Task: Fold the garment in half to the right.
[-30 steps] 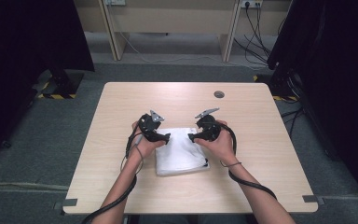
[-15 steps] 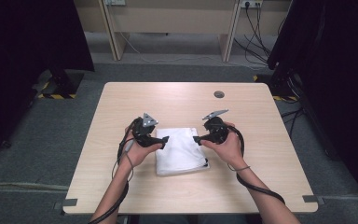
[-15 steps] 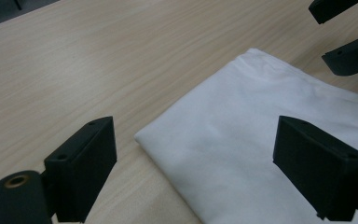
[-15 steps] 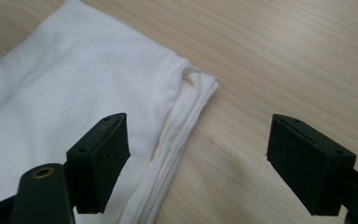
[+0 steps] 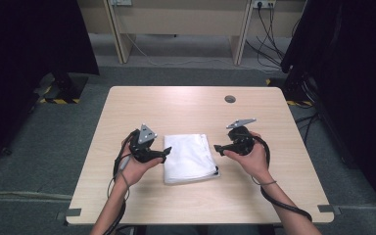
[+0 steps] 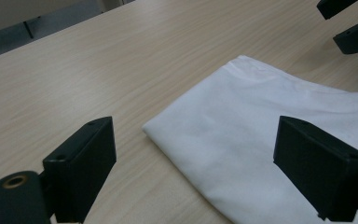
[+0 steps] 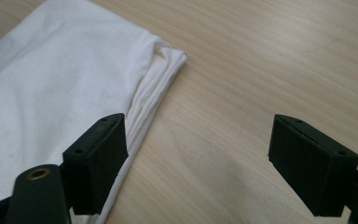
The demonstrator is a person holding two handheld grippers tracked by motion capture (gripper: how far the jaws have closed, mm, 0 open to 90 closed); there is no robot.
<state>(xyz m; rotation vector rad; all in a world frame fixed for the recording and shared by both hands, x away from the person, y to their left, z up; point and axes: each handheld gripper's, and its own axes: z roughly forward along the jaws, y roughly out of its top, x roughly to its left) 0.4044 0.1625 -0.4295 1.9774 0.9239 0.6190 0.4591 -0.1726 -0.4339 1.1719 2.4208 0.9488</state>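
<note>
My left gripper (image 5: 165,154) and right gripper (image 5: 217,148) sit level, one on each side of the folded white cloth (image 5: 190,157), tips facing inward. Both sets of jaws stand apart, empty; the right's have just been opening. The cloth lies flat on the table (image 5: 186,105).

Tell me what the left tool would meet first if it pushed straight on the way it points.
Probably the folded white cloth: the left tool points at its near edge, jaws open and empty. It seems to ride just above the table, so height is uncertain; it might skim over the top.
</note>
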